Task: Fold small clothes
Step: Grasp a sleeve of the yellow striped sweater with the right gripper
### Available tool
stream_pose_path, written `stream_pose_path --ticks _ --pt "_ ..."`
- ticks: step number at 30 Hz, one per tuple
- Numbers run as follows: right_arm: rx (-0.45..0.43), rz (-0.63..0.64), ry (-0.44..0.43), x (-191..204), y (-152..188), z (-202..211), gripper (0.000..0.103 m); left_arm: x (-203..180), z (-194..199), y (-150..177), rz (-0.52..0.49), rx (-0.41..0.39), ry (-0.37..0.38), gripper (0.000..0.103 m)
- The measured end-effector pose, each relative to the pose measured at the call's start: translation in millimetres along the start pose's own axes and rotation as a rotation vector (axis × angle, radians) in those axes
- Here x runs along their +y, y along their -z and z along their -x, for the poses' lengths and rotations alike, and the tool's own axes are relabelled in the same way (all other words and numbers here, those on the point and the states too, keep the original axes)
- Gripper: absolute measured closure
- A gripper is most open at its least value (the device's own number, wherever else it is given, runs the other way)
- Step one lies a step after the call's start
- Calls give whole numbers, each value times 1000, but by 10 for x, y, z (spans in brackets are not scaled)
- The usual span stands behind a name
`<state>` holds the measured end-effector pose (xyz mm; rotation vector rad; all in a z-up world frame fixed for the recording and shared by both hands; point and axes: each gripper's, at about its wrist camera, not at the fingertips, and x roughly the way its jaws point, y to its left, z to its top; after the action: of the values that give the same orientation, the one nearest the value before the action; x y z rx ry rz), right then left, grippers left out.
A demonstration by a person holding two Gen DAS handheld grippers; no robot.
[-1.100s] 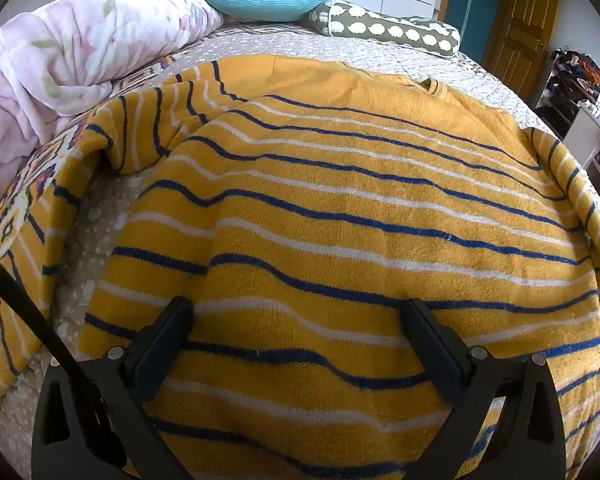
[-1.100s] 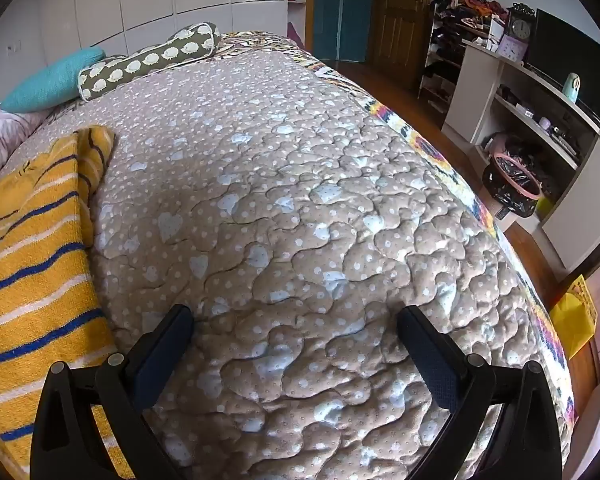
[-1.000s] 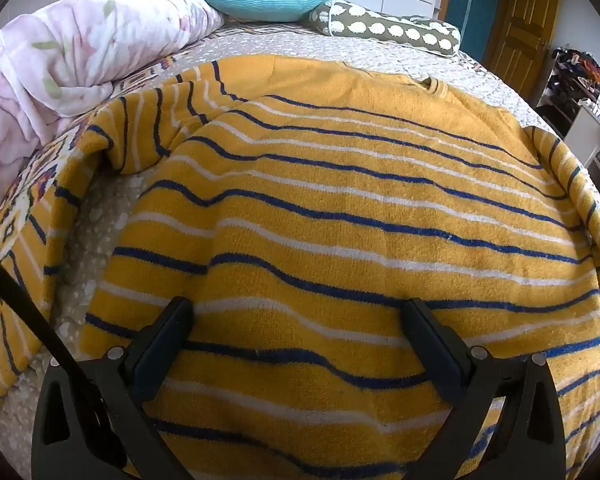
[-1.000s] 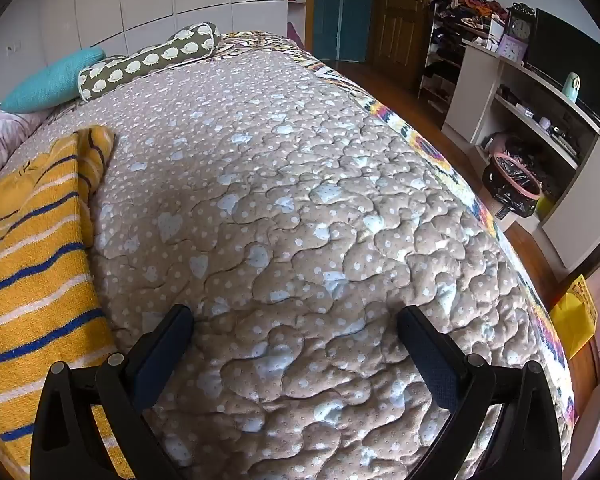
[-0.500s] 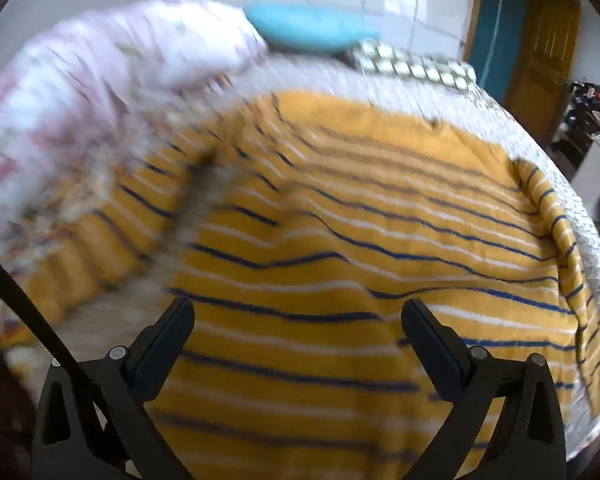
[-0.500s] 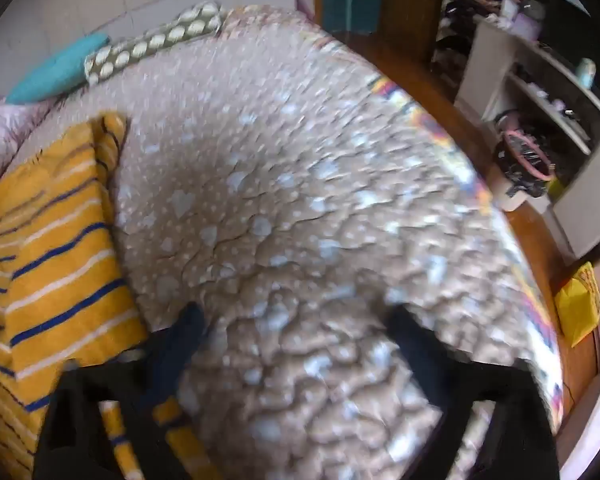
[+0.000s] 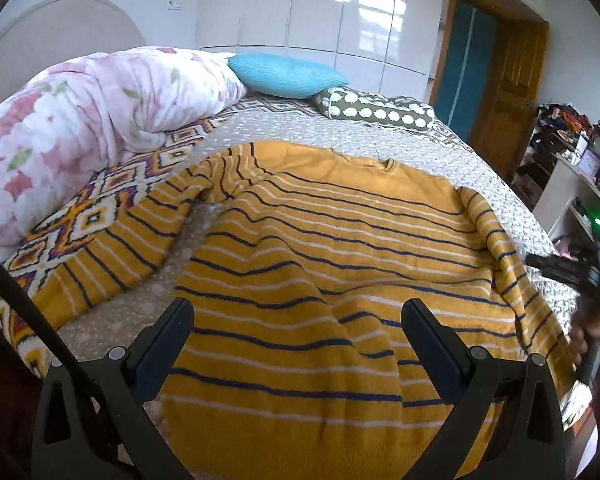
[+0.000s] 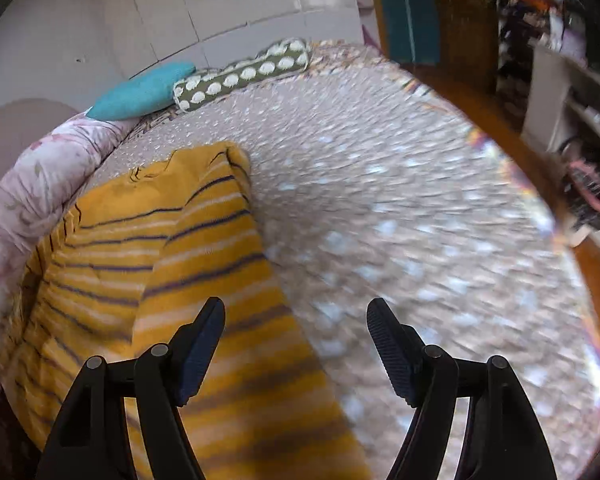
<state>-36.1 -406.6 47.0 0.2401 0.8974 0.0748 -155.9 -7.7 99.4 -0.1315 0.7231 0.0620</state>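
A mustard-yellow sweater (image 7: 320,264) with navy and white stripes lies spread flat on the bed, collar far from me, hem near me. Its left sleeve (image 7: 112,248) stretches out to the left; its right sleeve (image 7: 508,272) is folded along the right side. My left gripper (image 7: 296,344) is open and empty, held above the sweater's hem. My right gripper (image 8: 296,344) is open and empty, above the sweater's right sleeve (image 8: 220,272) and the bedspread beside it. The right gripper also shows at the right edge of the left wrist view (image 7: 580,276).
The bed has a beige quilted bedspread (image 8: 400,220). A pink floral duvet (image 7: 80,132) lies rolled at the left. A blue pillow (image 7: 284,76) and an olive dotted bolster (image 7: 376,110) lie at the head. White shelves (image 8: 572,92) and a wooden door (image 7: 504,92) stand at the right.
Both grippers have lifted and pulled back from the bed. The right gripper has swung left, over the sweater's right sleeve, and its jaws have narrowed somewhat. The sweater lies as before.
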Motion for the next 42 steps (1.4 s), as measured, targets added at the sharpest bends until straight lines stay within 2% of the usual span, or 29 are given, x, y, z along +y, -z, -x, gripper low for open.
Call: stream_pose_path --ticks 3,5,6,7,9,11,13,15,17,18,19,22,28,30,31,33,35,37,38,39,40,41,42 --pt "66 -9 -35 73 -99 -386 26 109 -41 32 18 5 2 0" --pt "92 -7 -96 132 -98 -463 44 198 -62 29 36 6 -10 0" --pt "103 -1 -121 159 -87 -464 78 248 -81 26 43 4 -24 0" --pt "117 1 -131 174 -79 -464 96 288 -88 18 51 2 -33 0" --pt "97 9 -127 178 -107 -336 96 361 -92 -21 63 -6 -42 0" --pt "62 27 -70 156 -227 -208 96 434 -79 -63 76 -15 -52 0" --pt "27 39 62 89 -403 -113 96 514 -57 -109 88 -27 -69 0" --pt "-40 96 395 15 -640 -77 95 600 -54 -140 99 -23 -88 0" --pt "-56 140 627 -43 -744 -107 84 680 -61 -126 114 -13 -88 0" --pt "-28 121 629 -109 -761 -95 71 743 -77 -114 126 -2 -83 0" --pt "-25 80 548 -173 -724 -6 62 790 -94 -100 134 7 -78 0" --pt "-46 -12 335 -251 -449 277 49 937 -190 -27 159 48 -72 0" --pt "23 -72 81 -241 456 555 48 1134 -293 201 197 114 -35 0" --pt "59 -74 -60 -64 815 574 48 1133 -327 274 184 138 -26 0" --pt "66 -66 -96 -36 892 581 48 1117 -347 319 167 151 -26 0" --pt "85 -37 -199 257 1142 551 48 1078 -364 368 141 165 -13 0" --pt "100 -17 -255 484 1267 480 48 1019 -394 413 120 186 35 0" --pt "99 9 -269 723 1411 411 45 937 -440 461 105 207 87 3" --pt "87 20 -261 799 1440 404 45 891 -448 478 93 210 87 7" --pt "76 29 -255 857 1460 401 45 845 -454 491 74 212 79 26" --pt "71 31 -262 917 1483 411 45 807 -457 494 53 212 47 50" --pt "72 16 -284 967 1506 409 45 799 -454 483 46 212 15 65" --pt "72 2 -297 1011 1528 405 45 832 -455 463 65 223 27 94"
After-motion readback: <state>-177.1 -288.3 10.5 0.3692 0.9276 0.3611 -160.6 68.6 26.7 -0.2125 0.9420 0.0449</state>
